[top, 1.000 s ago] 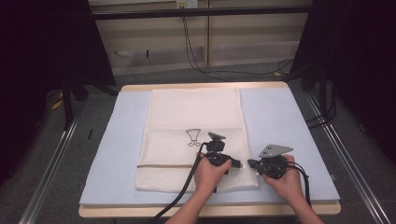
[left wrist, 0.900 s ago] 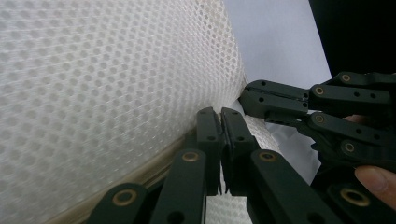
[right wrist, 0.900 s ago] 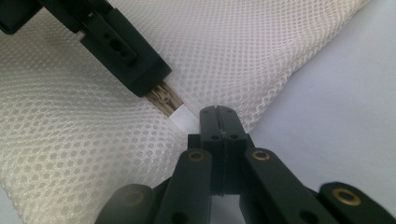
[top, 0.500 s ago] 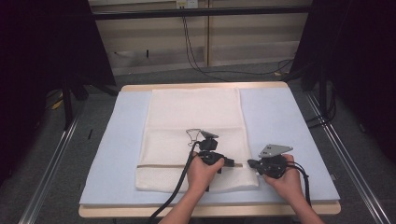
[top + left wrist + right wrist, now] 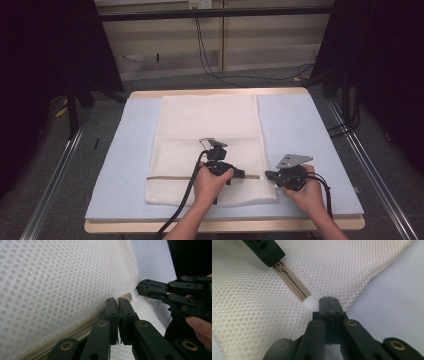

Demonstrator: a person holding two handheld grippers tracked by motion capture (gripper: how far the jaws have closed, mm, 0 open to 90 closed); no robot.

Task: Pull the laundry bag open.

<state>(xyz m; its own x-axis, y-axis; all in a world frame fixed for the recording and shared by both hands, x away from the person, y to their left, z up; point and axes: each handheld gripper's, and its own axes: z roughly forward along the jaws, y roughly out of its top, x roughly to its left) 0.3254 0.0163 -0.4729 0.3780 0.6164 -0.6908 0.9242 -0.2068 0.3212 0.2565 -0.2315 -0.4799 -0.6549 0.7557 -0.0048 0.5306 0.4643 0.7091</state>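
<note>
A white mesh bag (image 5: 207, 125) lies flat on a pale blue pad (image 5: 300, 130). A beige zipper (image 5: 170, 177) crosses the bag near its front edge. My left gripper (image 5: 239, 173) lies over the zipper, jaws shut (image 5: 118, 305) on the zipper pull (image 5: 280, 267). My right gripper (image 5: 268, 175) points left at the bag's right edge. It is shut (image 5: 329, 302) on the mesh beside the white tab (image 5: 310, 302) at the zipper's end. The right gripper's jaws (image 5: 150, 287) also appear in the left gripper view, pinching that edge.
The pad covers a wooden table (image 5: 225, 226), with bare pad to the left and right of the bag. Black cables (image 5: 175, 220) trail from both grippers toward the front edge. Metal rails (image 5: 55, 185) run along the table's sides.
My left gripper has slid a little to the left along the zipper, away from the right gripper. The right gripper has stayed at the bag's right edge.
</note>
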